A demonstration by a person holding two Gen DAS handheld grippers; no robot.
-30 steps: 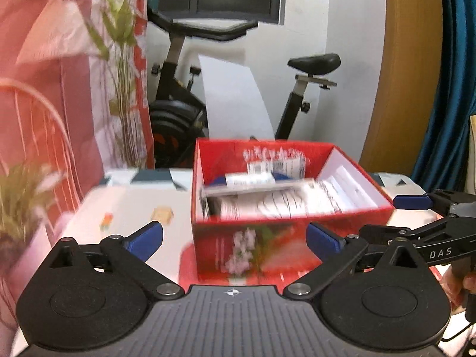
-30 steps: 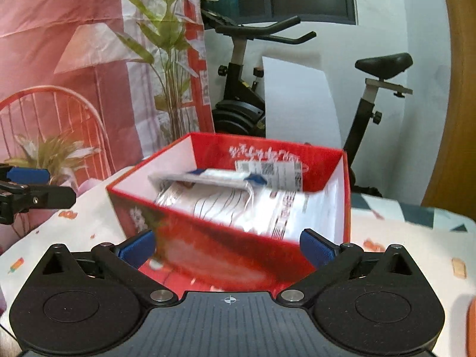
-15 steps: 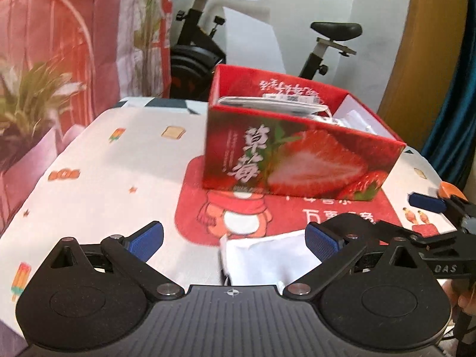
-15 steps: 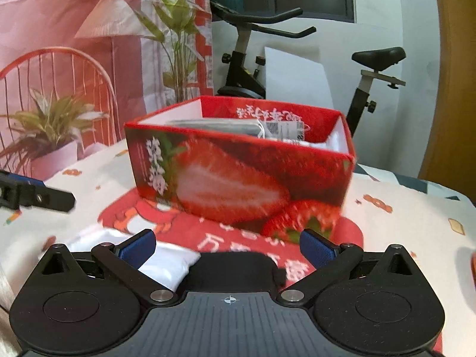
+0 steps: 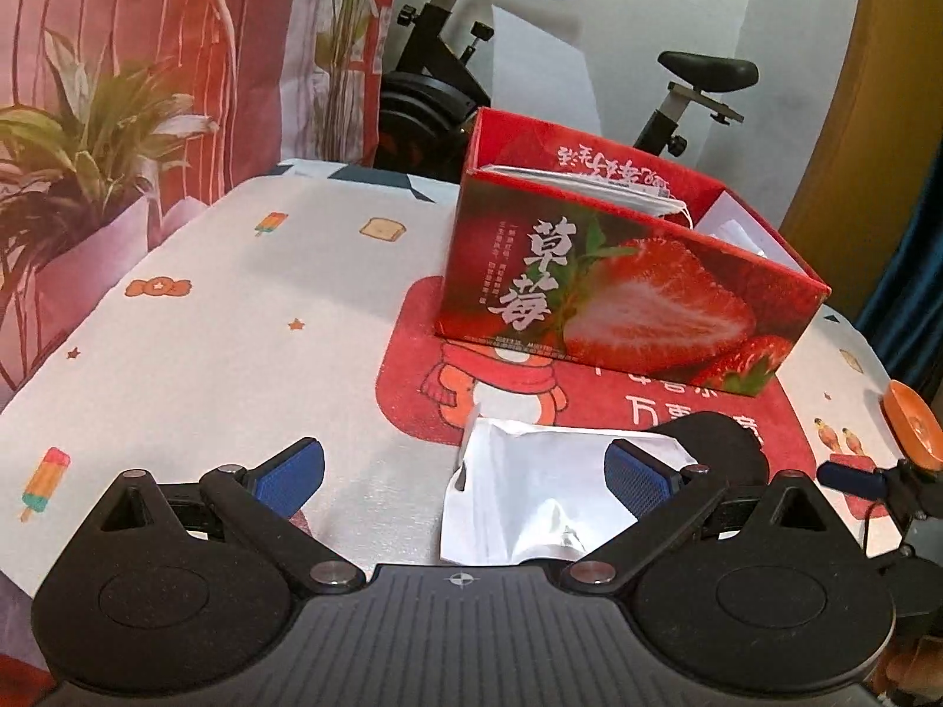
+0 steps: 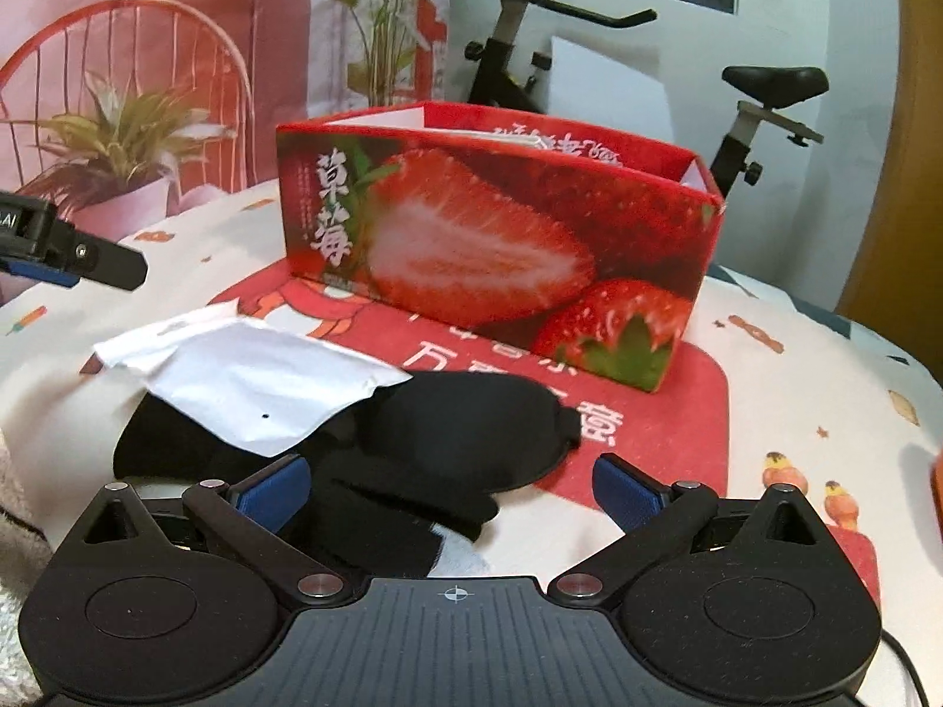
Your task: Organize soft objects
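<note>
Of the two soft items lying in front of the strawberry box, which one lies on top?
The white pouch. Its lower edge overlaps the black eye mask, which lies beneath it on the tablecloth; both lie apart from the strawberry box.

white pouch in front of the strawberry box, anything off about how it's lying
Yes. The white pouch lies crumpled and askew, draped over a black sleep mask instead of flat on the table, outside the strawberry box.
</note>
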